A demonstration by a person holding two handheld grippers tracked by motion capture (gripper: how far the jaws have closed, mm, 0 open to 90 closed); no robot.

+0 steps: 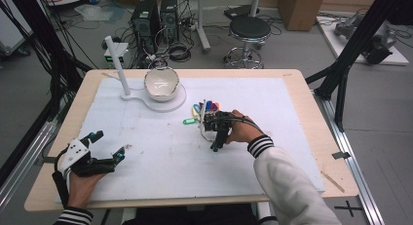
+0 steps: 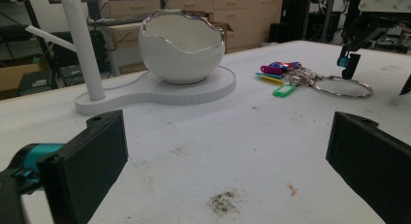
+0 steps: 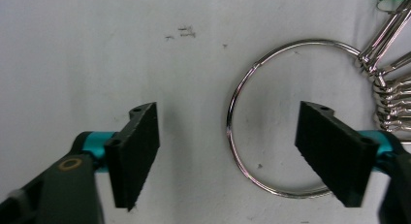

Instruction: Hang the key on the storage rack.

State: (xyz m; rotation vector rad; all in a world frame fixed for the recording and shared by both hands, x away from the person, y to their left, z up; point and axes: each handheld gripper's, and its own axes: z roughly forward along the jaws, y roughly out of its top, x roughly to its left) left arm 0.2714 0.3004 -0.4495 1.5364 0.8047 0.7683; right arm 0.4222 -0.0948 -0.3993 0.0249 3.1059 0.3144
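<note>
- Over the big steel key ring (image 3: 286, 122), I am holding the right gripper (image 3: 228, 151) part-open, its jaws straddling the ring's left arc, gripping nothing.
- Next, I am judging, comes a squeeze on that wire, then a lift toward the egg-shaped bowl (image 1: 161, 82).
- Coloured key tags (image 1: 204, 109) are lying blank, no writing legible.
- Left gripper (image 1: 108, 147) is idling wide open, empty.

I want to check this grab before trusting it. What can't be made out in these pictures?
- Key tags: too small in the high view to count; cut off by the top right edge in the right gripper view.
- Key ring: in the high view, hidden under the right tool and hand.
- Bowl: its inside bottom is hidden by its own wall in the left gripper view, too small in the high view.
</note>
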